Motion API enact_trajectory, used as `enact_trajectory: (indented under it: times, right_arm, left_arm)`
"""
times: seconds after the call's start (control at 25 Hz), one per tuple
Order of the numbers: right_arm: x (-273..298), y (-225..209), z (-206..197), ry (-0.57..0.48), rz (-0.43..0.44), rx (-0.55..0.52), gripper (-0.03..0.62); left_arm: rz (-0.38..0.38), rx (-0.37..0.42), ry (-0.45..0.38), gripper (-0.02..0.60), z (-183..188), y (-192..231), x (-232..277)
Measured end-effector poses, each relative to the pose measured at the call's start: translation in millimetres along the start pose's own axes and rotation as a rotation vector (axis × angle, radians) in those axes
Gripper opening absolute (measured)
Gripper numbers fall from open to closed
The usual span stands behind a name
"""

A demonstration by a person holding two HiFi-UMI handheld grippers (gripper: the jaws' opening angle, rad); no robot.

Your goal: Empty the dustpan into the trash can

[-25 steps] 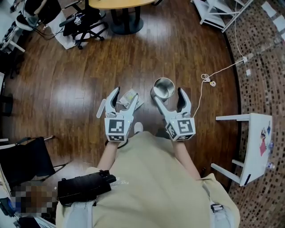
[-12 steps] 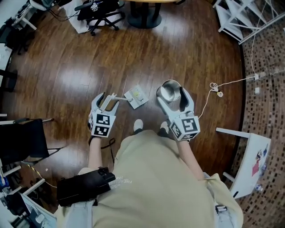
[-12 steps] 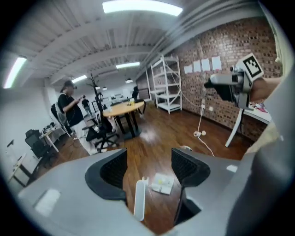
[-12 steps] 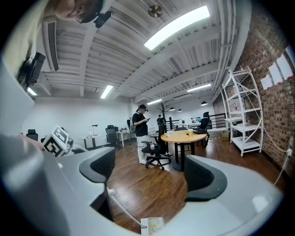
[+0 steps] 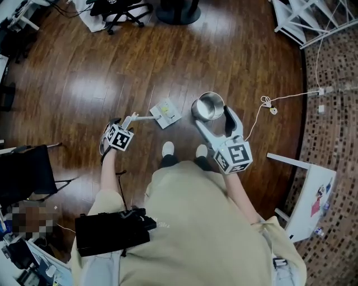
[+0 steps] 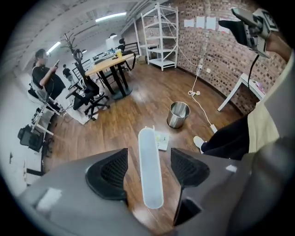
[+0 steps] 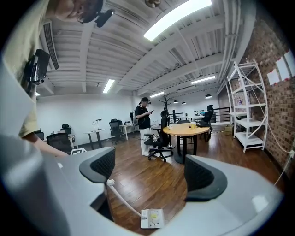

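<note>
A white dustpan (image 5: 166,114) lies on the wooden floor with bits of litter in it, and its long pale handle (image 5: 141,118) runs out to the left. My left gripper (image 5: 122,125) points steeply down at the handle's end. In the left gripper view the handle (image 6: 150,184) lies between the two pads with a gap on each side, so the jaws are open around it. The round metal trash can (image 5: 208,106) stands just right of the pan. My right gripper (image 5: 213,116) hangs open and empty in front of the can, looking out over the dustpan (image 7: 152,217).
A white cable with a plug (image 5: 267,103) trails on the floor right of the can. A small white table (image 5: 313,190) stands at the right, a white shelf unit (image 5: 302,17) at the back right, office chairs (image 5: 117,8) at the back, and a dark chair (image 5: 28,173) at the left. My shoes (image 5: 168,149) are close behind the pan.
My left gripper has dropped down and to the left and tipped toward the floor, ending over the handle's end. The right gripper has barely shifted near the trash can.
</note>
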State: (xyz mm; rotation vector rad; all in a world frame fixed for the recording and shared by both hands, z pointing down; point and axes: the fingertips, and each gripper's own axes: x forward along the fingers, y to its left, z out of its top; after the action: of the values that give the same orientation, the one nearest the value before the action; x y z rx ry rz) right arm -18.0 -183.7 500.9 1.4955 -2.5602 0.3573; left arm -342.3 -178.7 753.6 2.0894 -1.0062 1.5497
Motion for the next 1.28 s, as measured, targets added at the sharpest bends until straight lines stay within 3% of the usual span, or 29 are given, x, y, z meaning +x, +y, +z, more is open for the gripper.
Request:
enact_trajectory:
  times: [0.12, 0.36, 0.48, 0.8, 1.12, 1.28]
  right_arm:
    - [-4, -10, -3, 0.014, -0.013, 0.002, 0.459]
    - [-14, -29, -6, 0.029, -0.039, 0.016, 0.459]
    - [-17, -35, -7, 0.031, -0.041, 0.021, 0.459]
    - [-20, -52, -8, 0.018, -0.025, 0.046, 0.459]
    - [-14, -54, 2, -0.020, 0.011, 0.062, 0.457]
    - [-15, -59, 7, -0.047, 0.014, 0.075, 0.456]
  left_arm:
    - [-0.017, -0.004, 0.025, 0.256, -3, 0, 24]
    - [-0.047, -0.005, 0.078, 0.123, -16, -14, 59]
    - [-0.004, -0.013, 0.070, 0.000, -10, -15, 64]
    - [0.004, -0.018, 0.012, 0.000, 31, -20, 49]
    - [-0.005, 0.158, 0.054, 0.001, 75, -44, 18]
    - [-0.009, 0.154, 0.075, 0.001, 79, -43, -10]
